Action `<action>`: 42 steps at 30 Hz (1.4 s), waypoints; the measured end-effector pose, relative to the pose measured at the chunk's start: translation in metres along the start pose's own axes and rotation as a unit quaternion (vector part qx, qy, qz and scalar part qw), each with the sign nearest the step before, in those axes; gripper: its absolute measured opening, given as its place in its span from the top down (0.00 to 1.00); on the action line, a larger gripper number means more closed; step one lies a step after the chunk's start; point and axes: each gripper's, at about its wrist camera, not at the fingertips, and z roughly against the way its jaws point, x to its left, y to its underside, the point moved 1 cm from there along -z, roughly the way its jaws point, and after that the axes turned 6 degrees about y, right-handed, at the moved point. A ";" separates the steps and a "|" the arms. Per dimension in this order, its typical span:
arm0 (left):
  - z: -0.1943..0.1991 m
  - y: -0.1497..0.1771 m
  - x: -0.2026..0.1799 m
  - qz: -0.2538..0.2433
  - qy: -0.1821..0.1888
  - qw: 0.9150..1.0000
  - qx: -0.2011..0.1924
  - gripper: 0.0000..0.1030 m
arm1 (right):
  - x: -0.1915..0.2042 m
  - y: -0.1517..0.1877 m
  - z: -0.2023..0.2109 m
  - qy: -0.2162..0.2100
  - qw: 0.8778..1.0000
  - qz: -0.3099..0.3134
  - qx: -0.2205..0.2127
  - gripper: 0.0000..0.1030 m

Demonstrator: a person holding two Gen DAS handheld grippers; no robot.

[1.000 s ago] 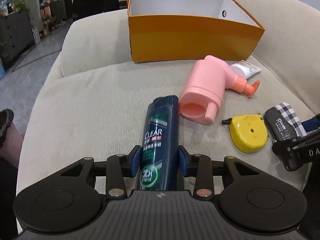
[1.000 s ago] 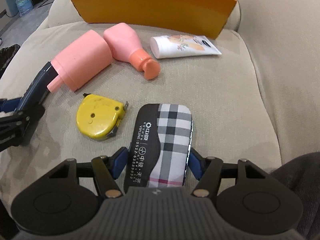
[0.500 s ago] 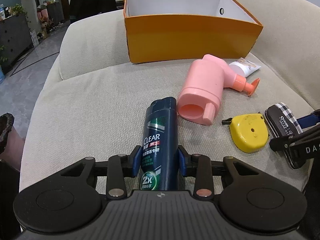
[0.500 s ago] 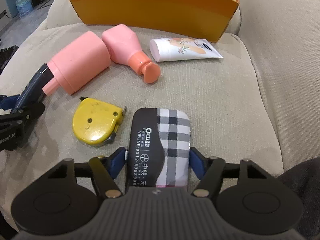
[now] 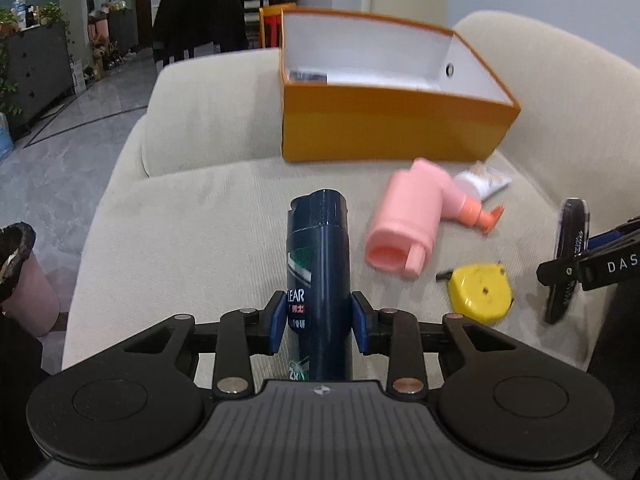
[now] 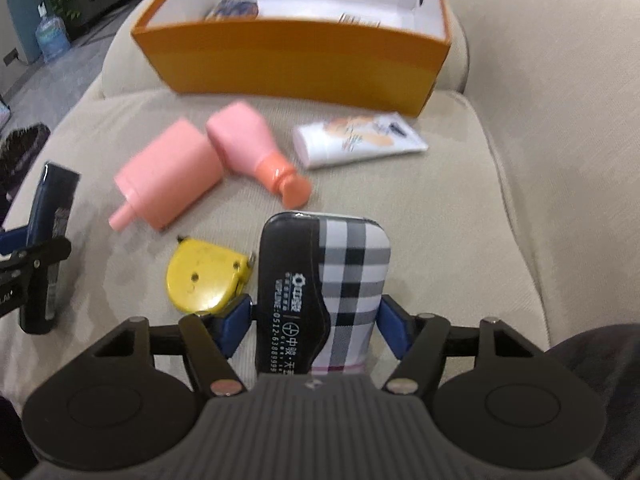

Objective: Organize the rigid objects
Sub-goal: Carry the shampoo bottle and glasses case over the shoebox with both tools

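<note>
Two grips: both loaded.
Left gripper (image 5: pixel 319 322): clamps dark blue plastic shampoo bottle (image 5: pixel 319 276) mid-body; stiff, likely slick.
Right gripper (image 6: pixel 314 324): clamps black-and-plaid zip case (image 6: pixel 322 292) by its edges; rigid, light.

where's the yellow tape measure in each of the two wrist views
Left wrist view: the yellow tape measure lies lower right on the sofa cushion, in front of the pink cup.
Right wrist view: it lies left of centre, just left of the plaid case held by the right gripper.
Shared landmark: the orange box at the back of the cushion.
</note>
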 end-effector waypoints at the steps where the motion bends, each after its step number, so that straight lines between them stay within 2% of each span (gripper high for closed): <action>1: 0.003 -0.003 0.000 -0.001 0.000 1.000 -0.005 0.64 | -0.002 -0.003 0.003 -0.001 1.000 -0.002 -0.005 0.35; 9: 0.017 -0.036 -0.004 -0.016 0.001 0.999 -0.044 0.65 | -0.011 -0.033 0.023 -0.005 0.999 -0.013 -0.044 0.35; 17: 0.016 -0.071 -0.012 -0.034 0.010 0.997 -0.066 0.65 | -0.013 -0.057 0.031 -0.010 0.997 -0.019 -0.076 0.35; 22: 0.007 -0.104 -0.018 -0.051 0.016 0.995 -0.079 0.65 | -0.021 -0.078 0.033 -0.010 0.995 -0.025 -0.095 0.35; 28: -0.012 -0.158 -0.020 -0.058 0.032 0.993 -0.093 0.65 | -0.029 -0.120 0.040 -0.019 0.991 -0.036 -0.129 0.35; 32: -0.028 -0.187 -0.022 -0.071 0.029 0.992 -0.098 0.65 | -0.031 -0.146 0.040 -0.027 0.988 -0.036 -0.146 0.35; 36: -0.045 -0.205 -0.019 -0.079 0.027 0.992 -0.099 0.65 | -0.033 -0.169 0.035 -0.028 0.987 -0.039 -0.156 0.35; 42: -0.066 -0.209 -0.013 -0.084 0.027 0.992 -0.089 0.65 | -0.036 -0.190 0.019 -0.024 0.987 -0.037 -0.157 0.35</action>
